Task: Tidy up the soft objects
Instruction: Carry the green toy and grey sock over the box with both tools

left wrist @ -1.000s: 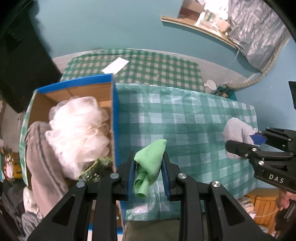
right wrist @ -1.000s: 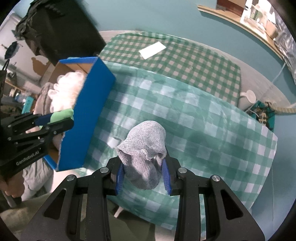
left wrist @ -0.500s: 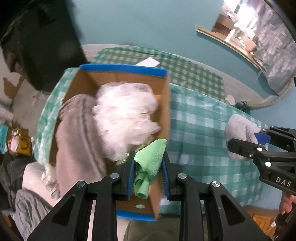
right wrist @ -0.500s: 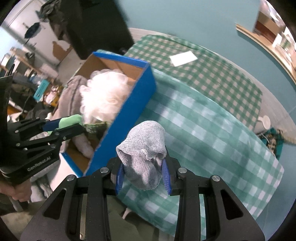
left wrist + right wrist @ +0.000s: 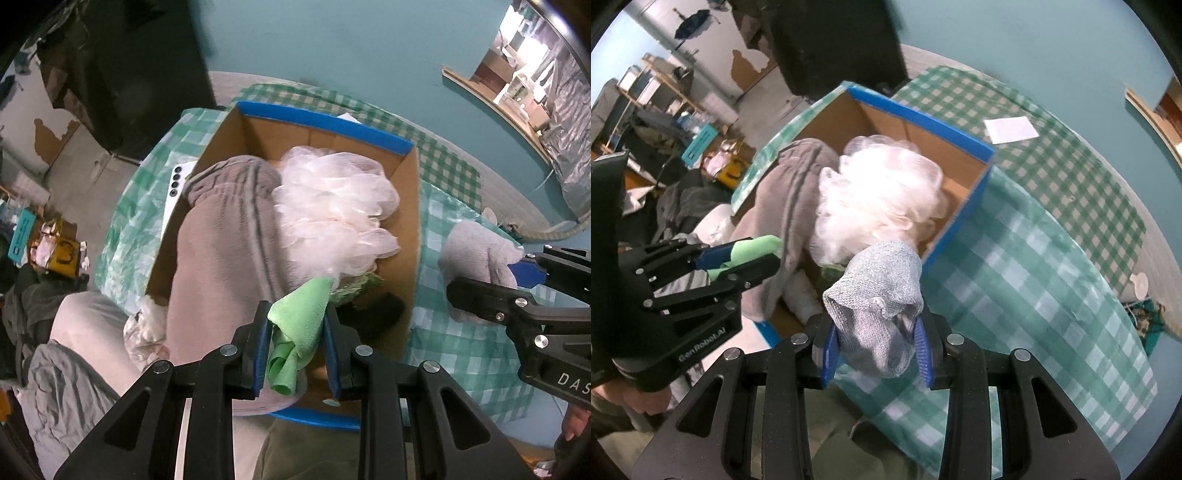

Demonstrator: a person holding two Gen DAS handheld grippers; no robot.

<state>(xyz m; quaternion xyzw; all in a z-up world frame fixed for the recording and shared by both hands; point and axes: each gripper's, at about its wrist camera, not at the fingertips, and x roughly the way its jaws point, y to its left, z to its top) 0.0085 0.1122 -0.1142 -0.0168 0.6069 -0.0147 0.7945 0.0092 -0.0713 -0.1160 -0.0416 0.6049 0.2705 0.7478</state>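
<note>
We hold two grippers: our left gripper [image 5: 297,347] clamps one green cloth [image 5: 299,325] above the one cardboard box [image 5: 410,236], and our right gripper [image 5: 877,349] clamps one grey sock [image 5: 879,295] beside it. Inside lie one white mesh sponge [image 5: 336,206] and one grey garment [image 5: 225,254] (draped over the rim).

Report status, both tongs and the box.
Left tongs shut on green cloth, over cardboard box. Right tongs shut on grey sock. Box crowded.
</note>
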